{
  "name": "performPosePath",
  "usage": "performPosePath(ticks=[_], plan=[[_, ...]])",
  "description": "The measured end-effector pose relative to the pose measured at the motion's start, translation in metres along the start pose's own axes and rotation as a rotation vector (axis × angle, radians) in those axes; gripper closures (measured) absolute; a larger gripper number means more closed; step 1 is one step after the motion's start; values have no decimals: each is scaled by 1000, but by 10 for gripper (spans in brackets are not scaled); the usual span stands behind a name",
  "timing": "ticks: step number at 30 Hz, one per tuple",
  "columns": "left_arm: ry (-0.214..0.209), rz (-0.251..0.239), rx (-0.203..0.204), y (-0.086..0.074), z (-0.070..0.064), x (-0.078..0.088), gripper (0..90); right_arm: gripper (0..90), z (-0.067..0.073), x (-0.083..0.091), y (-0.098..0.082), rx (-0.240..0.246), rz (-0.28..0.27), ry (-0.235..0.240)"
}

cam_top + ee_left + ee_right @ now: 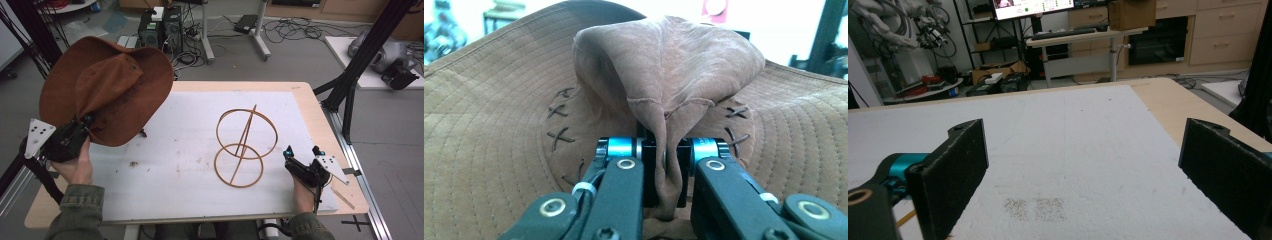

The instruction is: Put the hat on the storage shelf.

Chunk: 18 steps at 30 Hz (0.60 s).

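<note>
Clamped in the left tongs (666, 165) by a fold of its crown, the brown hat (107, 85) hangs off the desk (190, 200) at ten o'clock. So the pickup looks done, while placing it on the wire stand (245, 147) at center-right remains; the right tongs (1083, 175) rest open and empty at four o'clock.

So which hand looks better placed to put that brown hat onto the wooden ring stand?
Probably the left: its gripper is already clamped on the hat, held above the table. The right gripper, jaws open and empty, rests beside the ring stand.
</note>
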<state>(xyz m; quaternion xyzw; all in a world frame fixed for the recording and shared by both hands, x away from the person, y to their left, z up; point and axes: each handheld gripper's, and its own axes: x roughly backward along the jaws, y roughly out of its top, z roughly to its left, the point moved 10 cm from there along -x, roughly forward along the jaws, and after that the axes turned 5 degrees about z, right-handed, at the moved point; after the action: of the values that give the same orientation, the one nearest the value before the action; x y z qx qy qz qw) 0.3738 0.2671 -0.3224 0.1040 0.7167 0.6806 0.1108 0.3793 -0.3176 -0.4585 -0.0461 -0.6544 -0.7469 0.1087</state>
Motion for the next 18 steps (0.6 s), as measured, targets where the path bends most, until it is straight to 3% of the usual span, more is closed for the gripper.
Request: performPosePath(ticks=[1, 3, 5, 6, 7, 8, 14, 15, 16, 18], plan=[[-37, -16, -19, 12, -11, -1, 878, 49, 0, 0, 0, 1, 0, 0], [-52, -22, -26, 17, -16, -2, 879, 48, 0, 0, 0, 3, -1, 0], [-123, -37, -41, 32, -35, -7, 878, 49, 0, 0, 0, 0, -2, 1], [-123, -37, -41, 32, -35, -7, 878, 49, 0, 0, 0, -2, 0, 1], [-166, -48, -49, 40, -47, -9, 878, 49, 0, 0, 0, 1, -2, 2], [-166, -48, -49, 40, -47, -9, 879, 49, 0, 0, 0, 1, -2, 2], [-273, -63, -69, 60, -83, -19, 878, 49, 0, -1, 0, -2, -3, 6], [-307, -67, -71, 67, -95, -23, 878, 49, 1, 0, 0, -4, -4, 6], [-307, -67, -71, 67, -95, -23, 878, 49, 1, 0, 1, 1, -5, 8], [-349, -70, -74, 73, -109, -27, 878, 49, 1, -1, 0, -1, -3, 8]])
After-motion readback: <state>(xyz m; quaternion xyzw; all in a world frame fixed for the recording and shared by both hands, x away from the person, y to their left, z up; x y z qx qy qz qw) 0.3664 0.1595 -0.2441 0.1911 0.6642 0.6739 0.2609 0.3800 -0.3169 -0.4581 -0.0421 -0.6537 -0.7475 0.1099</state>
